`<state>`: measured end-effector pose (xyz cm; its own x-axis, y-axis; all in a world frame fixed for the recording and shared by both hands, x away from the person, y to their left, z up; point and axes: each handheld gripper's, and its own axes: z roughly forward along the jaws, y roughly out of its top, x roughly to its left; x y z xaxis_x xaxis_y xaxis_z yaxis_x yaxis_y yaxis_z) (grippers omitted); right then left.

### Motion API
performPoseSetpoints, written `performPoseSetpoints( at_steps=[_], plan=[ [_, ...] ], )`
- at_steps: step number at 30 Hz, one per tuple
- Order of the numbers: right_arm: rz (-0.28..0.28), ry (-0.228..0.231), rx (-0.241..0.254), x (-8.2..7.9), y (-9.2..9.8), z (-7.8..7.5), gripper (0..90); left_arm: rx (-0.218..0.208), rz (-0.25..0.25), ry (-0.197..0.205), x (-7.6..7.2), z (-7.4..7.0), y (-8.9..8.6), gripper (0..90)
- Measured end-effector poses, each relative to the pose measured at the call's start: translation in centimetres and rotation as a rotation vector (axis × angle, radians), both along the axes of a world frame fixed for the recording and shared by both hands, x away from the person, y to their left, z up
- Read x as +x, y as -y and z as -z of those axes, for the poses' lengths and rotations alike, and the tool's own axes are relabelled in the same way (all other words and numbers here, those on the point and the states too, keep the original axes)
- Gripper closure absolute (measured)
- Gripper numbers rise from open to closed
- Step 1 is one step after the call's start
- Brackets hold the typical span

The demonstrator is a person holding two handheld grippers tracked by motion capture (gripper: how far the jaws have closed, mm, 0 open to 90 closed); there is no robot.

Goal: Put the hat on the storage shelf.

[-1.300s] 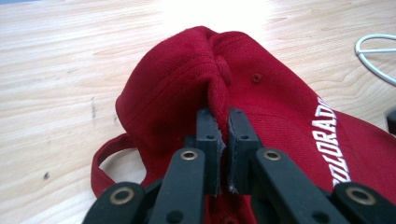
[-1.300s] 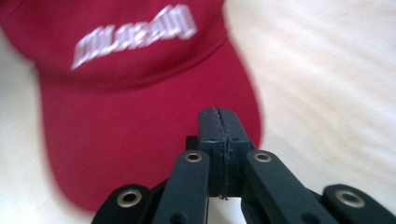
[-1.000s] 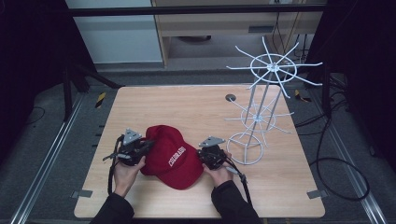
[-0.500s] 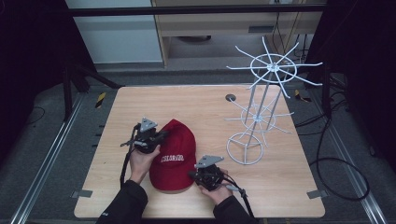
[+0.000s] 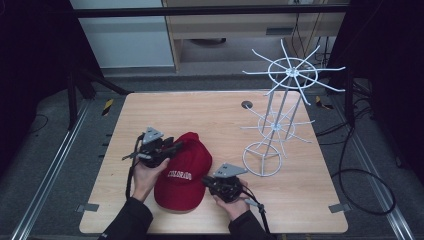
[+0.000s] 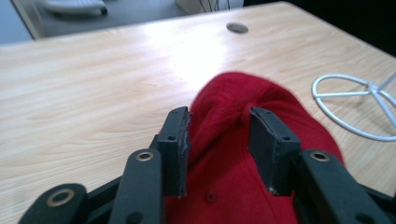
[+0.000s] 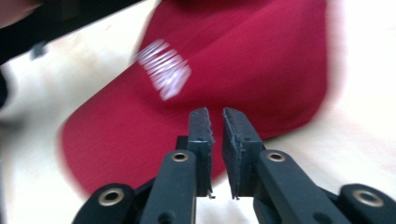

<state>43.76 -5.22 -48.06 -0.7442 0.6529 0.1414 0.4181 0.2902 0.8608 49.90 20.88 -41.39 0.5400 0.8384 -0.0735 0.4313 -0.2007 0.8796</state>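
A red cap (image 5: 180, 170) with white lettering lies flat on the wooden table (image 5: 200, 110), brim toward the near edge. My left gripper (image 5: 177, 145) is at the back of its crown. In the left gripper view its jaws (image 6: 219, 135) have just been opening and stand apart, with the cap's (image 6: 224, 102) creased fabric loose between them. My right gripper (image 5: 206, 181) is at the brim's right side. In the right gripper view its jaws (image 7: 215, 119) have just been opening to a narrow gap, with nothing between them, over the edge of the cap (image 7: 243, 60).
A white wire rack (image 5: 280, 115) with spoked arms stands on a ring base at the table's right; the ring (image 6: 355, 107) lies close to the cap. A round cable hole (image 5: 246, 104) sits at the back. Bare wood lies left of and behind the cap.
The cap has been turned from lying crosswise to brim toward the near edge. The left gripper's jaws have opened off the crown. The right gripper moved down to the brim and parted slightly.
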Motion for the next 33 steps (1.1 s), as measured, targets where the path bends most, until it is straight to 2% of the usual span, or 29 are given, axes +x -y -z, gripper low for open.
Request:
performPoseSetpoints(
  at_steps=[1,2,4,5,7,8,9,11,12,13,15,16,18,19,21,22,26,28,30,32,33],
  plan=[
    [0.022,0.011,0.008,0.3,0.5,-0.3,77.1,-0.007,0.002,0.009,-0.6,-0.3,-0.6,55.2],
    [0.068,0.036,0.009,1.0,1.1,-0.8,68.9,-0.012,0.003,0.014,-1.1,-0.5,-1.1,53.0],
    [0.084,0.043,0.011,1.4,1.2,-1.0,65.4,-0.008,-0.017,0.014,-2.4,-0.6,-2.2,52.1],
    [0.106,0.063,0.012,2.2,1.3,-1.3,58.6,0.005,-0.037,0.003,-3.4,-0.3,-2.9,52.2],
    [0.113,0.073,0.010,2.6,1.2,-1.3,56.0,0.011,-0.043,-0.002,-3.9,0.0,-3.2,52.4],
    [0.124,0.076,0.014,3.3,0.9,-1.5,52.2,0.024,-0.072,-0.031,-4.9,1.0,-3.8,53.2],
    [0.124,0.076,0.014,3.3,0.9,-1.5,52.2,0.024,-0.072,-0.031,-4.9,1.0,-3.8,54.1],
    [0.121,0.077,0.015,4.3,0.4,-1.6,50.7,0.027,-0.081,-0.063,-5.4,2.3,-4.2,54.7],
    [0.118,0.075,0.013,4.5,0.1,-1.7,50.9,0.041,-0.091,-0.109,-5.5,3.4,-4.3,56.1],
    [0.118,0.075,0.013,4.5,0.1,-1.7,50.9,0.041,-0.091,-0.109,-5.5,3.4,-4.3,57.0],
    [0.108,0.065,0.004,5.0,-0.3,-1.6,54.2,0.057,-0.097,-0.138,-5.2,4.2,-4.1,58.0],
    [0.106,0.041,-0.008,5.3,-0.5,-1.3,62.6,0.055,-0.095,-0.167,-4.9,4.8,-3.9,60.7],
    [0.094,0.009,-0.011,5.6,-0.6,-0.9,71.3,0.070,-0.091,-0.188,-4.4,5.3,-3.7,64.8],
    [0.094,0.009,-0.011,5.6,-0.6,-0.9,71.3,0.070,-0.091,-0.188,-4.4,5.3,-3.7,67.2],
    [0.073,-0.013,-0.035,5.6,-0.8,-0.7,87.6,0.066,-0.089,-0.197,-4.1,5.6,-3.4,70.2],
    [0.054,-0.020,-0.071,5.5,-0.9,-0.6,90.0,0.069,-0.091,-0.198,-4.0,5.6,-3.3,75.6],
    [0.038,-0.025,-0.088,5.2,-0.8,-0.7,90.0,0.120,-0.100,-0.178,-3.5,5.9,-2.9,82.5],
    [0.024,-0.026,-0.079,4.9,-0.6,-0.9,90.0,0.119,-0.105,-0.183,-3.3,6.0,-2.9,87.3],
    [0.047,0.006,-0.057,4.8,-0.3,-1.3,89.9,0.109,-0.108,-0.177,-3.2,6.0,-3.0,88.0],
    [0.090,0.030,-0.012,5.1,-0.1,-1.8,69.5,0.109,-0.108,-0.174,-3.3,6.0,-3.0,87.9],
    [0.118,0.044,-0.008,5.4,-0.1,-2.0,58.7,0.112,-0.108,-0.171,-3.3,6.0,-3.0,87.9]
  ],
)
